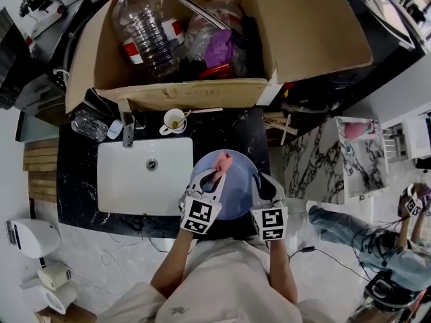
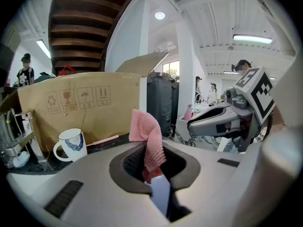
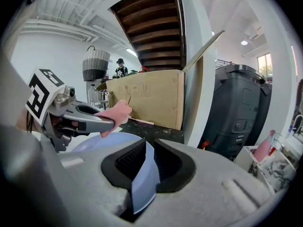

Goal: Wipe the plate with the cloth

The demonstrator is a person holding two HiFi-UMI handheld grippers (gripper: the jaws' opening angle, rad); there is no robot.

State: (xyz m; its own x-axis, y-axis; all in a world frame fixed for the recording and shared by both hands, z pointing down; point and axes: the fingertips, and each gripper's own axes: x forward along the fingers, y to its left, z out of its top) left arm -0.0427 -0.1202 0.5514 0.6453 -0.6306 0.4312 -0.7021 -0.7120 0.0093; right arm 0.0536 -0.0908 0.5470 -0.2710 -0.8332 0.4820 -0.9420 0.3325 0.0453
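Note:
A pale blue plate (image 1: 237,192) is held over the dark counter, just right of the sink. My right gripper (image 1: 264,186) is shut on its right rim; in the right gripper view the rim (image 3: 142,174) stands edge-on between the jaws. My left gripper (image 1: 217,175) is shut on a pink cloth (image 1: 224,160) above the plate's far left part. In the left gripper view the cloth (image 2: 149,143) hangs folded out of the jaws, with a strip of pale blue low in the gap. The right gripper view shows the left gripper (image 3: 111,122) and the cloth (image 3: 116,113) over the plate.
A white sink (image 1: 145,175) with a faucet (image 1: 128,134) lies left of the plate. A mug (image 1: 174,120) stands behind it, before a big cardboard box (image 1: 182,94) holding a plastic bottle (image 1: 145,25). A marble top (image 1: 316,160) is on the right, a person (image 1: 377,247) beyond it.

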